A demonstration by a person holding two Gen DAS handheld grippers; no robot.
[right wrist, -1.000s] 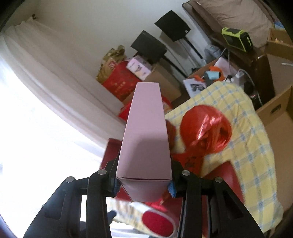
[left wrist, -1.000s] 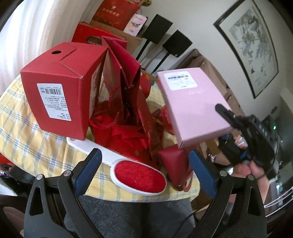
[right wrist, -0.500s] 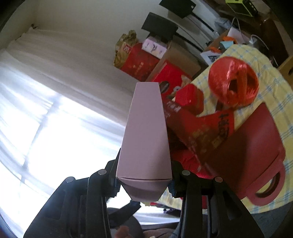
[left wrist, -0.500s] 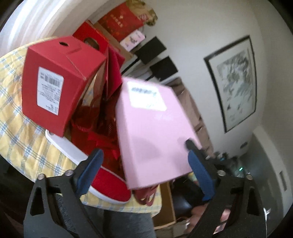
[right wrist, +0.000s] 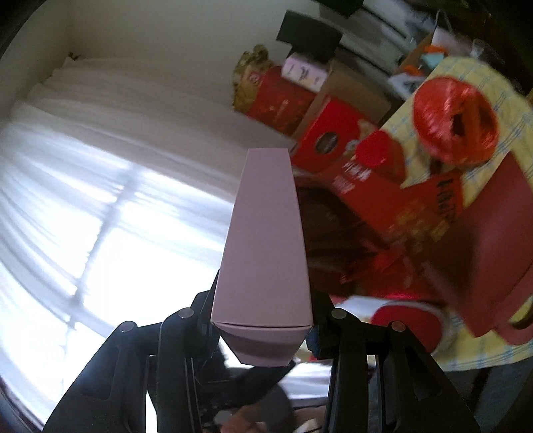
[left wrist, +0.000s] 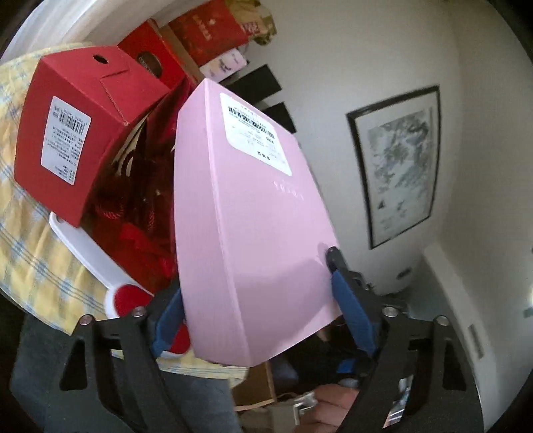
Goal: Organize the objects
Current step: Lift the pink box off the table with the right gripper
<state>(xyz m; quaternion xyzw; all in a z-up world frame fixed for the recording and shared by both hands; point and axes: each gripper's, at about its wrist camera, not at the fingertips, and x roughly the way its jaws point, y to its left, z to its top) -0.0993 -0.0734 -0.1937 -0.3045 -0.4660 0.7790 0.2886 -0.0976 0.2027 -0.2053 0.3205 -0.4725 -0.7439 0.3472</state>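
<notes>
A long pink box (left wrist: 260, 213) with a white barcode label is held in the air, off the table's near edge. My right gripper (right wrist: 263, 333) is shut on its narrow end (right wrist: 263, 253), one pad on each broad face. In the left wrist view, my left gripper (left wrist: 260, 309) is closing onto the same box. Both blue pads (left wrist: 349, 309) lie against the box's long edges. The person's hand (left wrist: 333, 409) shows below the box.
The table has a yellow checked cloth (left wrist: 30, 253). On it are a red carton (left wrist: 76, 140), red gift bags (left wrist: 140, 200) and a white lint brush (left wrist: 90, 256) with a red pad. A red ribbon spool (right wrist: 456, 123) and a maroon bag (right wrist: 493, 253) lie further along. Red boxes (left wrist: 206, 30) are stacked by the wall.
The pink box has come from the right into the space between my left jaws, which have narrowed onto it. Both views have rolled, and the right gripper kept its grip.
</notes>
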